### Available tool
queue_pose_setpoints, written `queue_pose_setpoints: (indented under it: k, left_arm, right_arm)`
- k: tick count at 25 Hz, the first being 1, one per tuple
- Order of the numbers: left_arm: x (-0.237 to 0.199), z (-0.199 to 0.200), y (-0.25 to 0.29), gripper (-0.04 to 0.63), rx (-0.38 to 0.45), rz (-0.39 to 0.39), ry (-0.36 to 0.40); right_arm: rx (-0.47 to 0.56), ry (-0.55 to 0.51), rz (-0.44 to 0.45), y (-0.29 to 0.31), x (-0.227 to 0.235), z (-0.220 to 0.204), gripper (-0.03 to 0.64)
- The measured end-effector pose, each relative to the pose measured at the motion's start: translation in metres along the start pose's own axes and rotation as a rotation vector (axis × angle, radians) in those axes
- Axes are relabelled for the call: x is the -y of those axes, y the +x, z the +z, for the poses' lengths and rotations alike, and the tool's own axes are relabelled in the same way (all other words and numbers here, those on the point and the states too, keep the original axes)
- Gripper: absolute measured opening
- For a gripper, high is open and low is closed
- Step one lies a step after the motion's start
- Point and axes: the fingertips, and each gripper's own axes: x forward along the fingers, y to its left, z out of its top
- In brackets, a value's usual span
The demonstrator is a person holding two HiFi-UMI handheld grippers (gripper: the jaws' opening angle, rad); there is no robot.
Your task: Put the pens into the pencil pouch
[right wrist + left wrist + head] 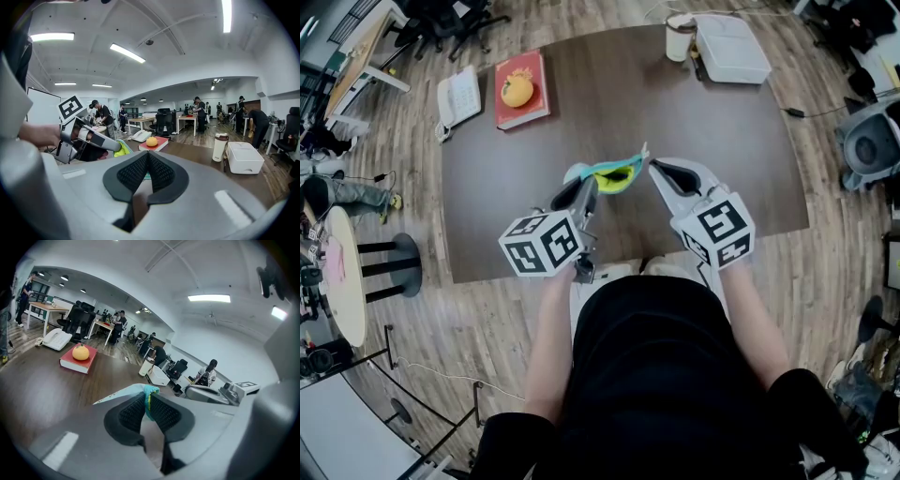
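Note:
A teal and yellow pencil pouch (614, 175) hangs stretched between my two grippers above the dark wooden table (694, 131). My left gripper (592, 185) is shut on its left end; in the left gripper view the teal fabric (151, 391) is pinched between the pads. At the pouch's right tip, my right gripper (653, 169) is shut, and a sliver of teal shows under its closed pads (161, 171). In the right gripper view the left gripper (115, 146) holds the yellow-green pouch (123, 149). No pens are visible.
At the far left of the table lie a red book (530, 108) with an orange fruit (517, 90) on it and a white telephone (457, 97). A white box (731, 49) and a cup (679, 37) stand at the far right. People work at desks beyond.

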Motion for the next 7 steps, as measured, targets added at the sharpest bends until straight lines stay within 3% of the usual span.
queue_pose_setpoints:
  k: [7]
  left_arm:
    - [0.0024, -0.0040, -0.0020, 0.031, -0.003, -0.005, 0.001]
  right_arm:
    - [-0.008, 0.007, -0.006, -0.0029, -0.0015, -0.0035, 0.008]
